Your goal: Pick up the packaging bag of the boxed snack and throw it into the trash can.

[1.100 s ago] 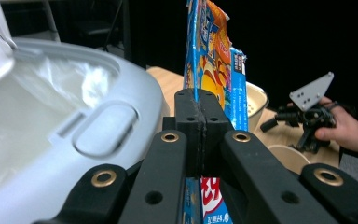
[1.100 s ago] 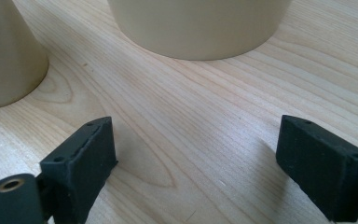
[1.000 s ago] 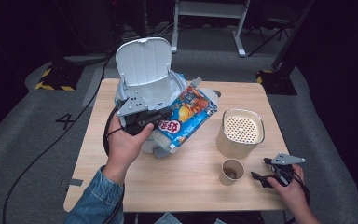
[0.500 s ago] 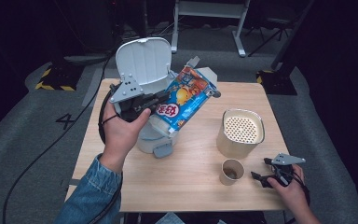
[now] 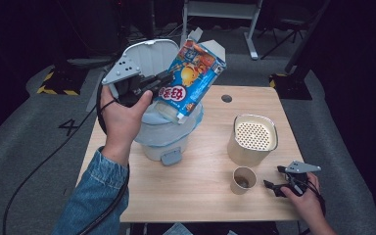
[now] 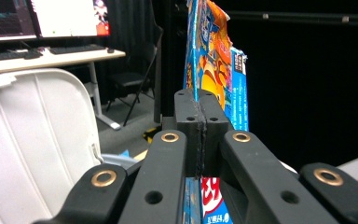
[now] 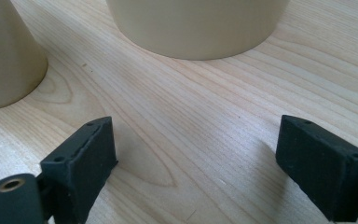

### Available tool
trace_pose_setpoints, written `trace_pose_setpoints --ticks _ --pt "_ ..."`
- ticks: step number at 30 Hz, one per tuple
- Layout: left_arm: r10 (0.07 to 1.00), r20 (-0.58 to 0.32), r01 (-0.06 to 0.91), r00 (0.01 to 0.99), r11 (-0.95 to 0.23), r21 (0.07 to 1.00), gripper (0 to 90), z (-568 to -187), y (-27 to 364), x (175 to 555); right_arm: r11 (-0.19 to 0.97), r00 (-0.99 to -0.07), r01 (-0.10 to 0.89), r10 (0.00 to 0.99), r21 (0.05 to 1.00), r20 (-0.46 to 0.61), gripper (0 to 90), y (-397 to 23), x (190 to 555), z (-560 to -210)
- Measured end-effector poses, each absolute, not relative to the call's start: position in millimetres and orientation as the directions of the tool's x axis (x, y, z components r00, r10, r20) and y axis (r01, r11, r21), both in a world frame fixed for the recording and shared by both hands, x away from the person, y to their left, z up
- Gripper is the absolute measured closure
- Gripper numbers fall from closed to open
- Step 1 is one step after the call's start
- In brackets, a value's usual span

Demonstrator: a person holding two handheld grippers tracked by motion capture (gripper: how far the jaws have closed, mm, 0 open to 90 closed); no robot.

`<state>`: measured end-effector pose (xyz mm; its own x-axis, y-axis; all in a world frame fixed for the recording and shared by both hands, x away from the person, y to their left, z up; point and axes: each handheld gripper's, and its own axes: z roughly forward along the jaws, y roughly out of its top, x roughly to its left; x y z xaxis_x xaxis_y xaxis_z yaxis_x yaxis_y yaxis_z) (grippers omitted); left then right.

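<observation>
While the left gripper [image 5: 162, 82], clamped on the opened snack box [image 5: 192, 78], holds it tilted at upper centre above the open-lidded bin [image 5: 164, 132], disposal looks near but unfinished, and the right gripper [image 5: 279, 182], jaws apart, rests idle on the desk [image 5: 205, 196] at lower right.

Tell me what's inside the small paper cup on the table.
The paper cup shows a dark brownish bottom in the high view, maybe residue or liquid; too small to tell. Its walls hide the rest.
</observation>
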<state>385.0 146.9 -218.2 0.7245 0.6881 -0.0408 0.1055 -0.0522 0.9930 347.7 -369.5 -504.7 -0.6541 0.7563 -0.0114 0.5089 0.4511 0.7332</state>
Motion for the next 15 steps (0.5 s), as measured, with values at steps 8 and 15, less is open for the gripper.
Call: trace_pose_setpoints --ticks 8,15 --pt "0.736 -0.024 0.065 0.676 -0.027 0.998 89.3 -214 148 391 0.451 -0.654 0.509 0.756 0.733 -0.011 12.1 -369 348 -505" --pt "0.780 -0.015 0.044 0.626 -0.016 0.999 89.3 -210 154 404 0.451 -0.654 0.509 0.756 0.733 -0.011 12.1 -369 348 -505"
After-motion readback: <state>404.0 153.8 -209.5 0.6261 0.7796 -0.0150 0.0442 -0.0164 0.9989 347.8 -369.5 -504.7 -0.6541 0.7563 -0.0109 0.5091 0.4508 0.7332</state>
